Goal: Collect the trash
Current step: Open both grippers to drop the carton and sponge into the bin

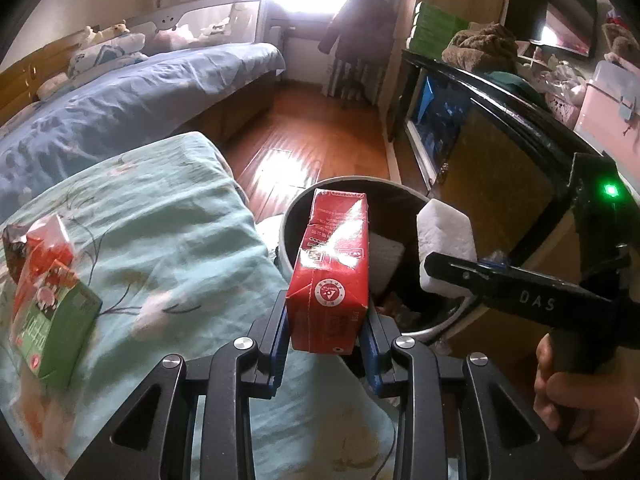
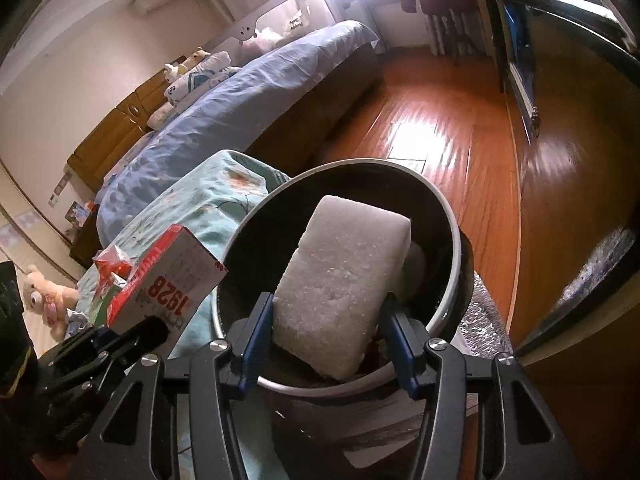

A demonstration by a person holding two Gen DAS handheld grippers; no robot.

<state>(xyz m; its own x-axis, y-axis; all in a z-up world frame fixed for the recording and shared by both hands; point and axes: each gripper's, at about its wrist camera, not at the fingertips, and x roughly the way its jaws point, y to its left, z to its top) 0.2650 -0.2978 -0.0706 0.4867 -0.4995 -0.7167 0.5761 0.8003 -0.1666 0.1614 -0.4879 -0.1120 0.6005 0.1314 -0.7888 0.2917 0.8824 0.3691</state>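
Observation:
My left gripper [image 1: 326,338] is shut on a red carton [image 1: 330,272] and holds it upright beside the near rim of a round black trash bin [image 1: 288,216]. My right gripper [image 2: 326,332] is shut on a white foam block [image 2: 344,280] and holds it over the bin [image 2: 452,216]. The foam block also shows in the left wrist view [image 1: 444,248], above the bin's right rim. The red carton shows at the left in the right wrist view [image 2: 168,284]. White trash [image 1: 386,256] lies inside the bin.
A green and red carton [image 1: 52,328] and a red wrapper [image 1: 44,244] lie on the teal floral bedspread [image 1: 168,240] at left. A bed with a blue cover [image 1: 120,96] stands behind. A dark cabinet [image 1: 492,160] flanks the bin at right. Wooden floor [image 2: 440,136] lies beyond.

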